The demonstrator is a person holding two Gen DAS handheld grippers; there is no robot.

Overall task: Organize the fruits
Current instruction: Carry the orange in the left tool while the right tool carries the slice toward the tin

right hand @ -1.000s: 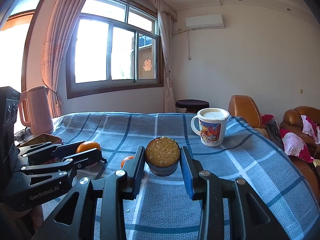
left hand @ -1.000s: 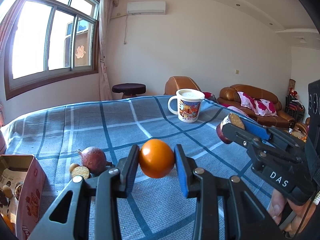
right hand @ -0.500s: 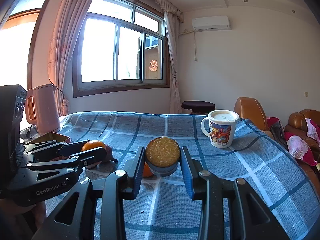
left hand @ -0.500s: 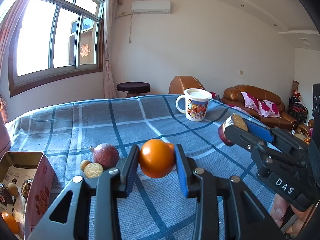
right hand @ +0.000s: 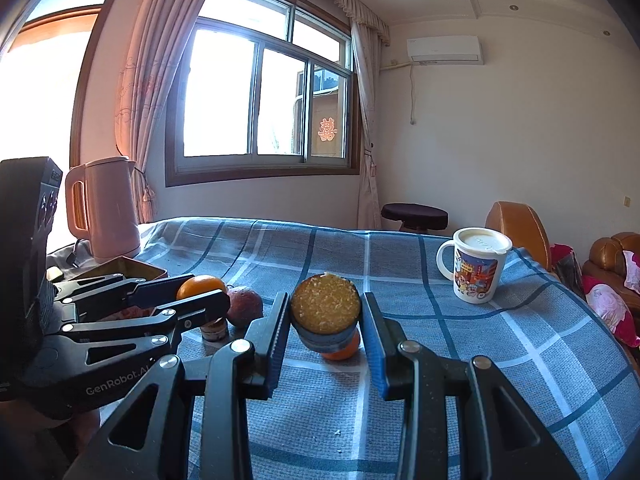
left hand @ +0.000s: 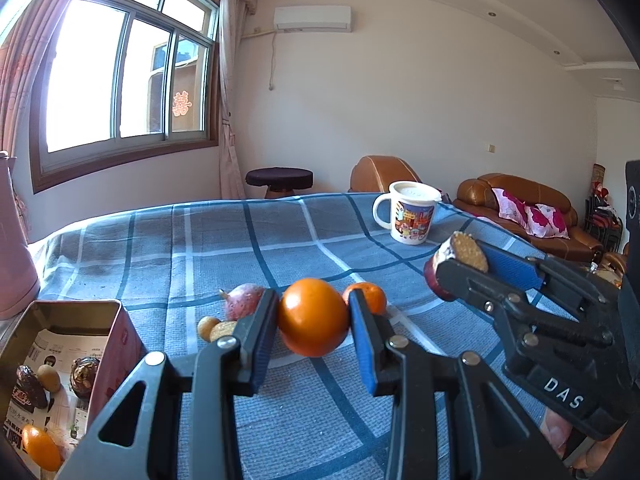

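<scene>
My left gripper (left hand: 313,330) is shut on an orange (left hand: 313,328), held above the blue checked tablecloth (left hand: 248,240). My right gripper (right hand: 325,322) is shut on a cut passion fruit half (right hand: 325,310), its yellow flesh facing the camera; it also shows in the left wrist view (left hand: 460,254). On the cloth lie a whole passion fruit (left hand: 244,306), a second orange (left hand: 366,296), another cut half (left hand: 222,330) and a small yellow fruit (left hand: 206,326). An open pink tin box (left hand: 72,364) at the left holds several fruits.
A lidded cartoon mug (right hand: 476,266) stands at the far right of the table. A pink kettle (right hand: 106,208) stands at the far left corner behind the box. A stool (left hand: 280,180) and brown sofa (left hand: 520,204) lie beyond the table.
Both grippers have swung leftward while keeping their fruit; the box, the kettle and the second orange have come further into view.
</scene>
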